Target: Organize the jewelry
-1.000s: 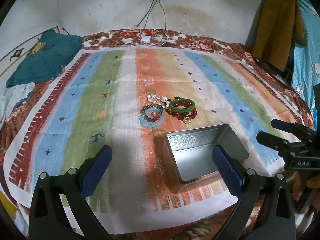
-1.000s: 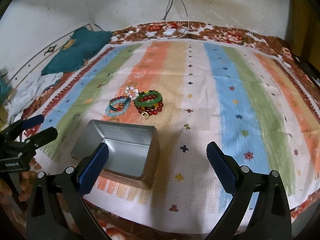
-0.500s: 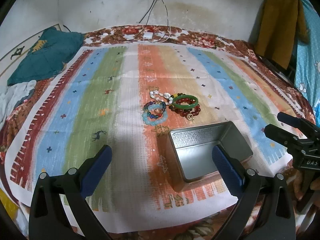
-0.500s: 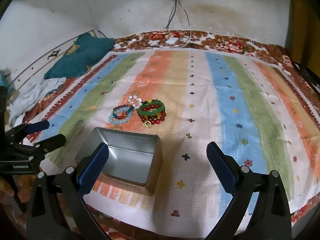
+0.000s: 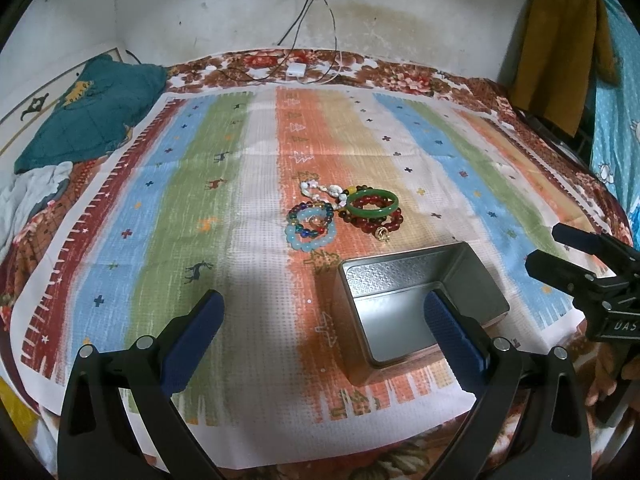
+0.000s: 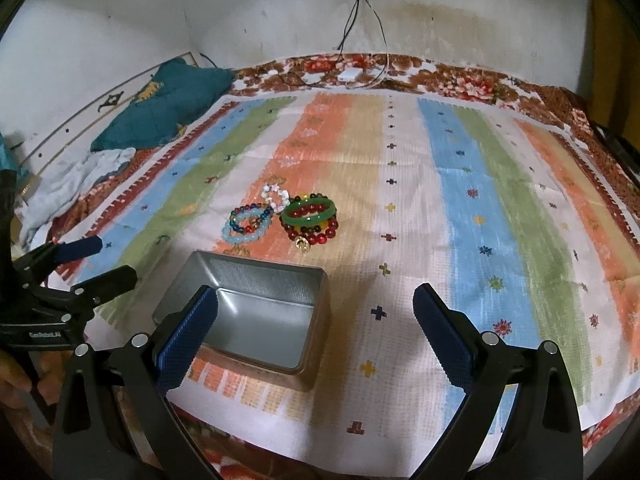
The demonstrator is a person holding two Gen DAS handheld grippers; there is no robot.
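Note:
A small pile of bracelets lies on a striped mat (image 5: 248,208): a green bangle (image 5: 372,202) on red beads (image 5: 380,222), a pale blue bead bracelet (image 5: 310,238), a multicolour bead bracelet and a white one (image 5: 320,190). An open, empty metal tin (image 5: 420,304) stands just in front of them. My left gripper (image 5: 324,334) is open and empty, near the mat's front edge, left of the tin. My right gripper (image 6: 316,336) is open and empty, right of the tin (image 6: 256,312). The bangle (image 6: 308,212) and blue beads (image 6: 244,230) lie beyond it.
The mat lies on a floral bed cover (image 5: 400,76). A teal cushion (image 5: 92,112) and white cloth (image 5: 36,196) sit at the far left. Cables and a white charger (image 5: 296,70) lie by the back wall. Clothes (image 5: 560,48) hang at the right.
Both grippers have pulled back and risen slightly, so the mat, tin and bracelets sit lower and a bit farther. Nothing was grasped. The jewelry and tin have not moved.

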